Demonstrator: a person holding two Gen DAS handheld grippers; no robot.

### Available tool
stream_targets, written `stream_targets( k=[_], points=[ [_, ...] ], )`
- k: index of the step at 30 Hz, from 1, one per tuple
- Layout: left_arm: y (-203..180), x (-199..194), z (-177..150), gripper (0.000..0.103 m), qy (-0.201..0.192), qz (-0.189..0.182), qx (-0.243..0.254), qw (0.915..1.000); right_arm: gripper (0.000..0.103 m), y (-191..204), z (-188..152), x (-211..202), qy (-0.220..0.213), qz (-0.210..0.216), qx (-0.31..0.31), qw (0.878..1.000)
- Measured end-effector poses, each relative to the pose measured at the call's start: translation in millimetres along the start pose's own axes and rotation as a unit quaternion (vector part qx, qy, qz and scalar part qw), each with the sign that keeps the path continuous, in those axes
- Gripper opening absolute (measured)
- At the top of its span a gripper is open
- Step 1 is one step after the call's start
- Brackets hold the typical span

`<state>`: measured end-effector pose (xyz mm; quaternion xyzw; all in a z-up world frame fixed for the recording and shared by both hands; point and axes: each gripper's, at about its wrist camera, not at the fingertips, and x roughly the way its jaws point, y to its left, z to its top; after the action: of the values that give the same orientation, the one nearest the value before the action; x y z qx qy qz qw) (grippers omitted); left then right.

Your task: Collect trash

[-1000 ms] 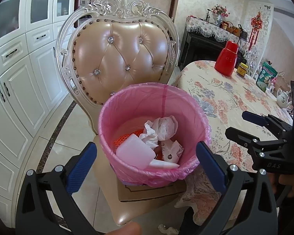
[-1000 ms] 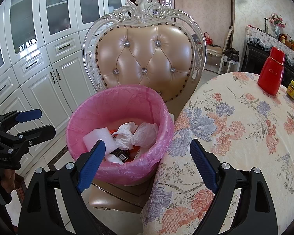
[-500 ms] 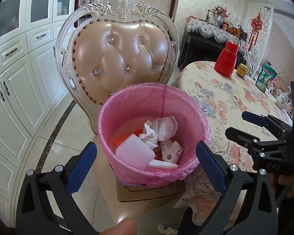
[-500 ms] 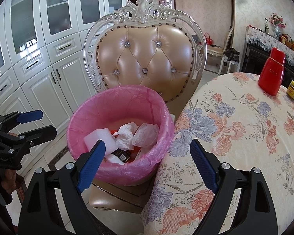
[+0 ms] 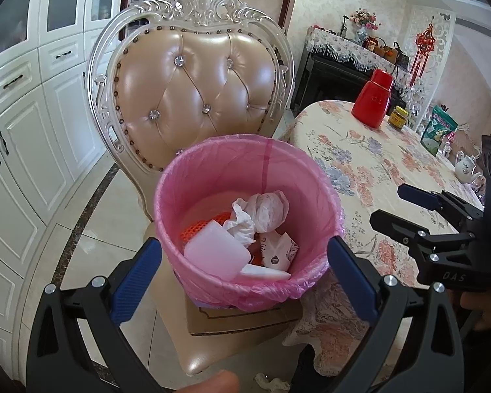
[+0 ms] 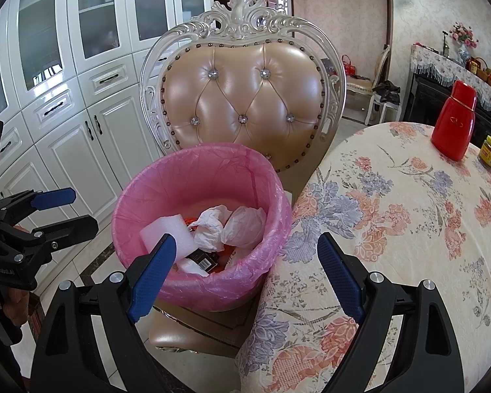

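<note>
A bin with a pink liner [image 5: 199,177] stands on a cardboard piece on the chair seat, beside the table edge. Inside lie crumpled tissues [image 5: 262,209], a white foam block [image 5: 216,255], a small carton [image 5: 278,252] and orange mesh [image 5: 196,229]. My left gripper [image 5: 244,242] is open, its blue pads [image 5: 137,278] spread wider than the bin, just short of its near rim, holding nothing. My right gripper [image 6: 245,238] is open too, over the bin [image 6: 196,177] and table edge, empty. Each gripper shows in the other's view: right gripper [image 5: 388,204], left gripper [image 6: 83,208].
A tufted beige chair [image 5: 206,75] backs the bin. The floral-cloth table [image 5: 376,163] carries a red bottle [image 5: 373,101], a small jar [image 5: 397,118], a green bag [image 5: 438,131] and a teapot [image 5: 468,167]. White cabinets [image 5: 16,131] line the left. A tissue scrap [image 5: 271,383] lies on the floor.
</note>
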<state>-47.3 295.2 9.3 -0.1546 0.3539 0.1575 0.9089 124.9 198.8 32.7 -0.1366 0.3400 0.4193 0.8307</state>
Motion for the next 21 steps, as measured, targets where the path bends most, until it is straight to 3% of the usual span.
stream_targets(
  k=[21],
  points=[
    [1.4,6.8,1.3,0.098,0.002,0.017,-0.008,0.9998,0.083,2.5,0.8,3.8,0.005,0.003,-0.002,1.000]
  ],
)
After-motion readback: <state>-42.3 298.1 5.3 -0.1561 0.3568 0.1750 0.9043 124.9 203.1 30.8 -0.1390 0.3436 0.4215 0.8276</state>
